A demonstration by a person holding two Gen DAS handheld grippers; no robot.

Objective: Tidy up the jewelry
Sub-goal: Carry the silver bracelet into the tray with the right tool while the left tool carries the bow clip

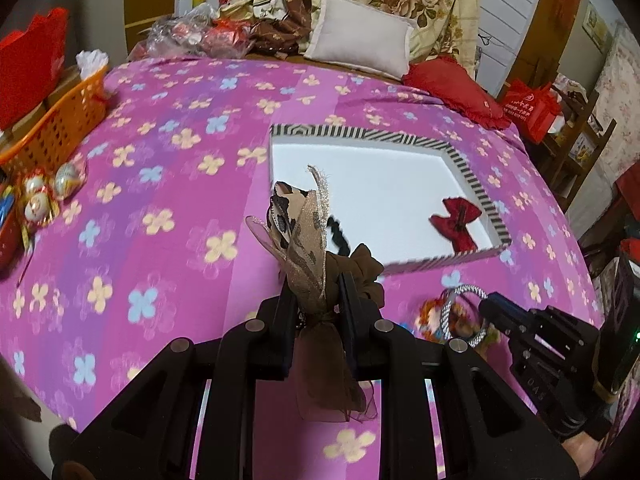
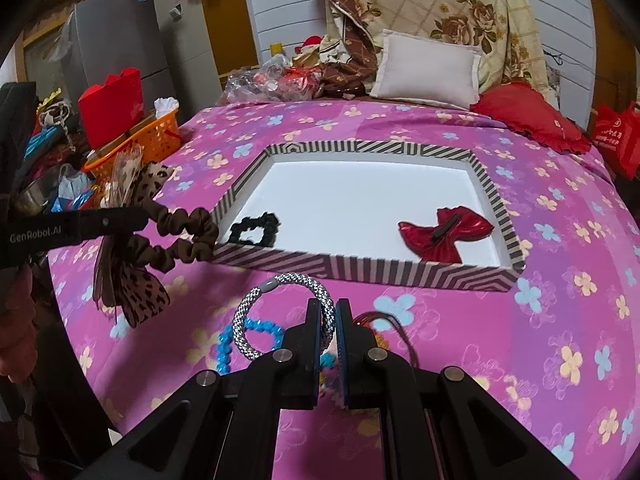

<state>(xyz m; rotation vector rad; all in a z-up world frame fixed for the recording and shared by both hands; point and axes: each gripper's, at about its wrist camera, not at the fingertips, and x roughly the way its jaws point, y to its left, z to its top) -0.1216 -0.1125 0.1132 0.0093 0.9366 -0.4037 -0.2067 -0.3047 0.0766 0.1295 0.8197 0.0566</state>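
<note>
A striped box (image 1: 476, 184) (image 2: 360, 264) with a white floor lies on the purple flowered bedspread. In it lie a red bow clip (image 1: 460, 218) (image 2: 444, 232) and a black scrunchie (image 2: 254, 229). My left gripper (image 1: 314, 292) (image 2: 148, 216) is shut on a brown leopard-print bow scrunchie (image 1: 304, 224) (image 2: 180, 236), held above the bed just left of the box's near corner. My right gripper (image 2: 330, 306) (image 1: 486, 300) is shut on a silver braided bracelet (image 2: 256, 312) (image 1: 460, 308), lifted in front of the box. A blue bead bracelet (image 2: 232, 340) and other colourful pieces lie under it.
An orange basket (image 1: 60, 120) (image 2: 156, 136) and small trinkets (image 1: 44, 192) sit at the bed's left edge. A white pillow (image 1: 360, 36) (image 2: 428, 68), a red cushion (image 1: 456, 88) (image 2: 528, 120) and piled bedding lie at the far side.
</note>
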